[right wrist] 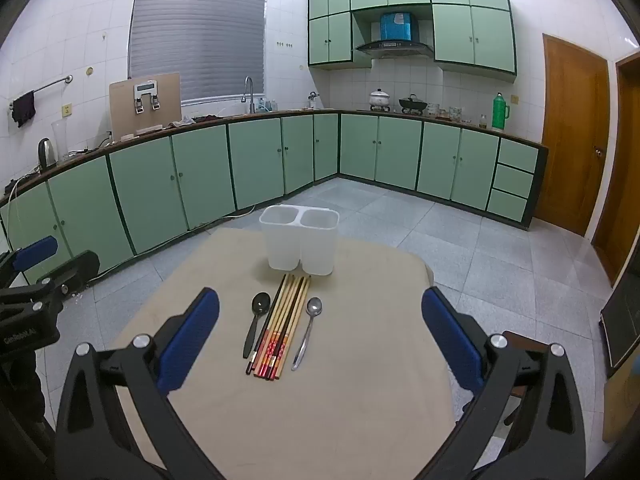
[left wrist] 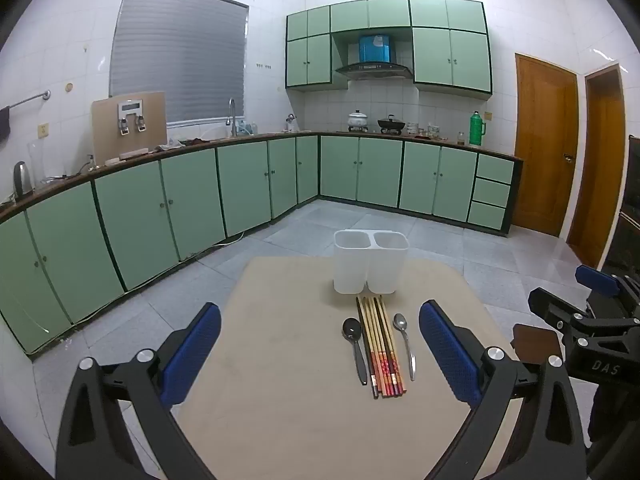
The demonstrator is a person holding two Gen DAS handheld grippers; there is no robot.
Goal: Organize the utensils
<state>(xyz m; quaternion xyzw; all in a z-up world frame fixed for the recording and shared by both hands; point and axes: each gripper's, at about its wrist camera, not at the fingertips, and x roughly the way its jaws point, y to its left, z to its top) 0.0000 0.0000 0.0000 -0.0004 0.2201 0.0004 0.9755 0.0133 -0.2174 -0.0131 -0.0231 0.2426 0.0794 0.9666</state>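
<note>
From the left wrist camera we see the left gripper (left wrist: 320,356) spread as wide as it goes, its blue-padded fingers (left wrist: 192,354) holding nothing and hanging over the near part of the beige table (left wrist: 280,420). Between the fingers and slightly right lie the utensils: a bundle of chopsticks (left wrist: 380,346), pale wood with red patterned ends toward us, packed side by side; we cannot count them surely, though they look like about eight. A black spoon (left wrist: 354,344) lies just left of the bundle and a metal spoon (left wrist: 404,342) just right, both bowl-end away from us. Beyond the chopstick tips stands a white two-compartment holder (left wrist: 370,262), upright near the far table edge, both compartments looking empty. At the right edge we see part of the right gripper (left wrist: 592,312). Around the table are a grey tiled floor, green cabinets (left wrist: 160,216) in an L under a dark counter, a shuttered window and a wooden door (left wrist: 544,144).

From the right wrist camera we see the right gripper (right wrist: 320,344) likewise fully open and empty above the table (right wrist: 340,420). The chopsticks (right wrist: 282,324) lie between its fingers, left of centre, with the black spoon (right wrist: 256,320) on their left and the metal spoon (right wrist: 308,330) on their right: two spoons in all. The one holder (right wrist: 300,240) stands just past the chopstick tips. The left gripper (right wrist: 36,280) shows at the left edge. The same cabinets (right wrist: 200,176) and door (right wrist: 572,136) ring the room.
</note>
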